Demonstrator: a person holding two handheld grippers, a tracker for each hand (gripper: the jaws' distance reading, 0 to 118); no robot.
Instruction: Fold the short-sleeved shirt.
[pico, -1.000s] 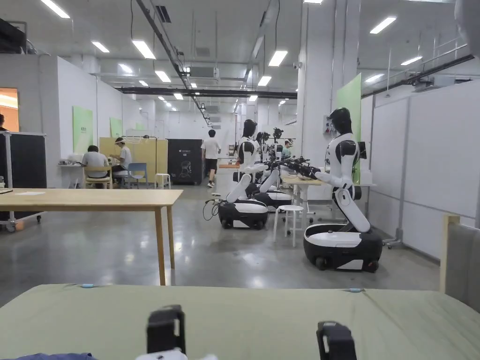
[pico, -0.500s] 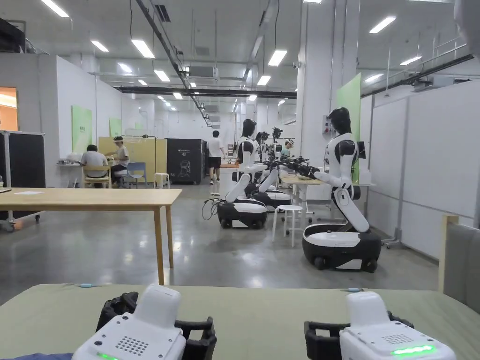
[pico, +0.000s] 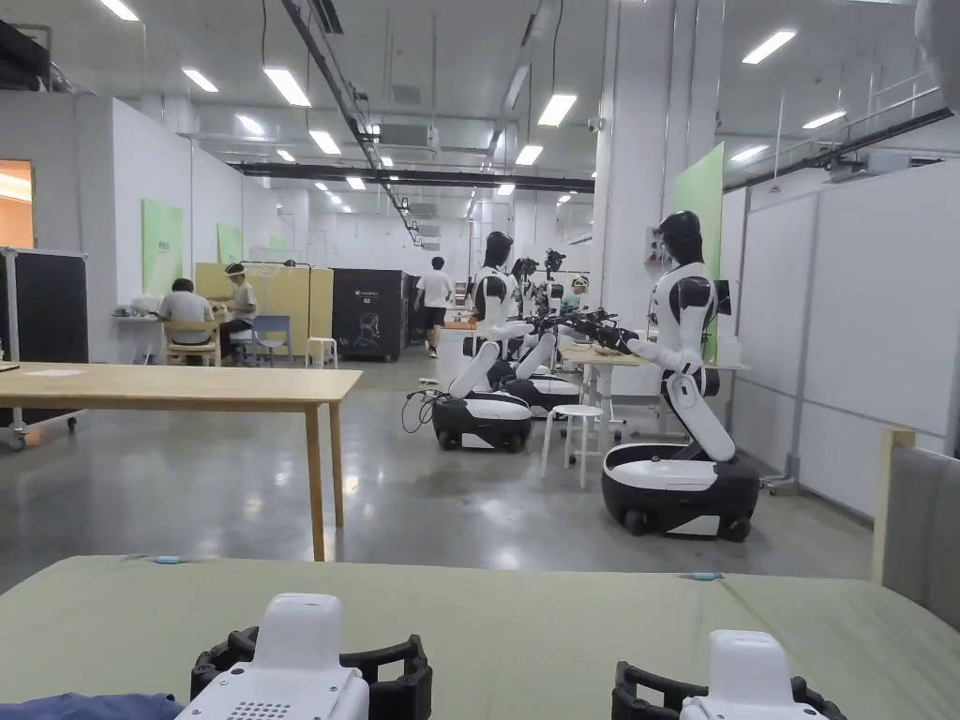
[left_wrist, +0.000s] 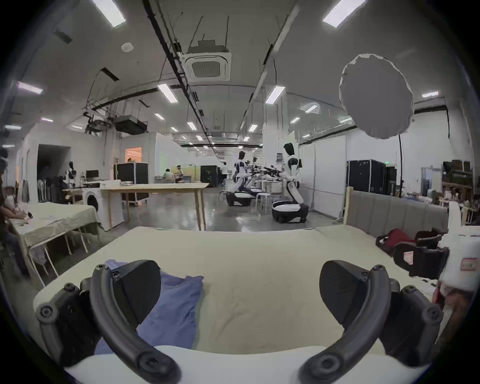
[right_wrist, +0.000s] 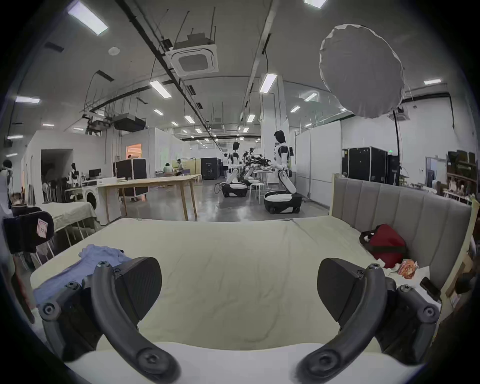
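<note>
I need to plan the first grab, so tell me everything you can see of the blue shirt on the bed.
The blue shirt is a soft, thin-looking blue-violet garment lying loosely bunched and wrinkled, not yet folded, on the pale green bed sheet near the bed's left edge. A neckline-like seam shows toward its far end. The left gripper, jaws wide apart, hovers with its left jaw in front of the cloth; whether that jaw touches it cannot be told. The sleeves cannot be made out.

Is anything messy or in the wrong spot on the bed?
Yes. The blue shirt lies bunched near the bed's left edge, not spread flat. A red bag and a crumpled wrapper sit by the headboard. Both grippers hold nothing.
</note>
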